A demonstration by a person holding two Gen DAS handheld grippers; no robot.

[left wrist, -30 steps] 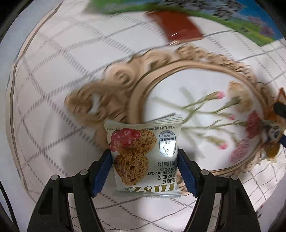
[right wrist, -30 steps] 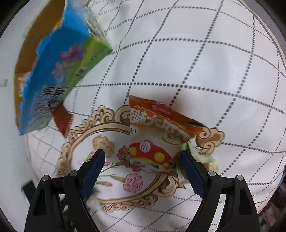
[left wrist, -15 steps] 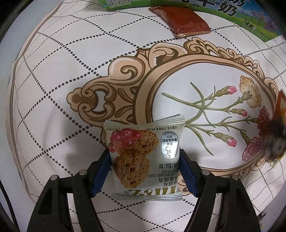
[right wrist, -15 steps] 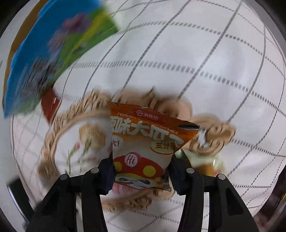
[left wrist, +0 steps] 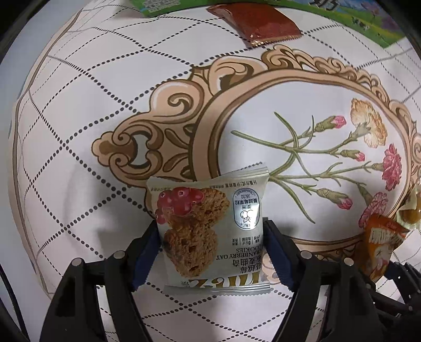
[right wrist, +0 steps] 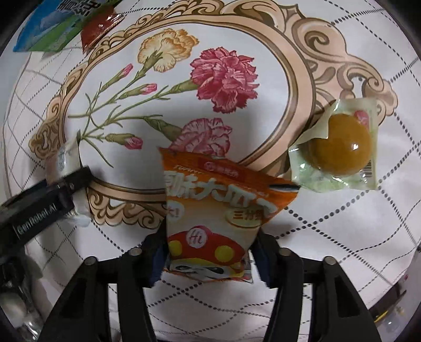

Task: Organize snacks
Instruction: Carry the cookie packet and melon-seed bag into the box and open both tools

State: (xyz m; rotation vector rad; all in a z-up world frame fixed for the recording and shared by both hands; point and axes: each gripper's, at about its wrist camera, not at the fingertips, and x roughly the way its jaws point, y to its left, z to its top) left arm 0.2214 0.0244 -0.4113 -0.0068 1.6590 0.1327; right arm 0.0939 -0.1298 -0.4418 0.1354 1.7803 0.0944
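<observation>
My left gripper (left wrist: 211, 250) is shut on a silver cranberry oat cookie packet (left wrist: 210, 229), held above the patterned tablecloth. My right gripper (right wrist: 209, 260) is shut on an orange snack packet (right wrist: 215, 213), lifted above the cloth; this packet also shows at the right edge of the left wrist view (left wrist: 381, 247). A clear-wrapped round brown pastry (right wrist: 339, 144) lies on the cloth to the right of the orange packet. A dark red packet (left wrist: 257, 23) lies at the far edge, beside a green and blue milk carton box (left wrist: 355, 15).
The tablecloth (left wrist: 79, 131) is white with a dotted grid and an ornate floral frame. The left gripper's black body (right wrist: 39, 205) shows at the left of the right wrist view. The red packet (right wrist: 98, 29) and the carton (right wrist: 52, 26) are at its top left.
The right gripper closed on the orange packet and lifted it off the cloth, swinging toward the floral frame. The left gripper kept its hold on the cookie packet and barely moved.
</observation>
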